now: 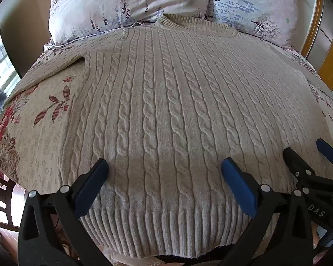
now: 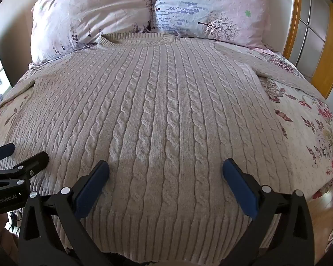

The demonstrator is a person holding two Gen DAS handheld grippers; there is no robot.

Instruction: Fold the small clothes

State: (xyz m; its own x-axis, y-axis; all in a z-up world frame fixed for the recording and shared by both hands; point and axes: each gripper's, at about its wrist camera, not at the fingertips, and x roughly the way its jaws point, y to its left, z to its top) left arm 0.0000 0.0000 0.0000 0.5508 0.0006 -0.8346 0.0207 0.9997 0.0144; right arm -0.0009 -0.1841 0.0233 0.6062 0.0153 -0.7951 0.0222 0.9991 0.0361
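A cream cable-knit sweater [image 1: 157,102] lies flat on a floral bed [image 1: 40,133], collar toward the pillows [image 2: 95,15], spread ready for folding. Left tool [image 1: 165,173] and right tool [image 2: 166,175] hover above its hem, jaws wide open (holding nothing).

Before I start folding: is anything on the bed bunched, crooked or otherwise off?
Nothing stands out. The cable-knit sweater lies flat and face up on the floral bedspread, collar toward the pillows, hem nearest. Both claws, left and right, are open above the hem.
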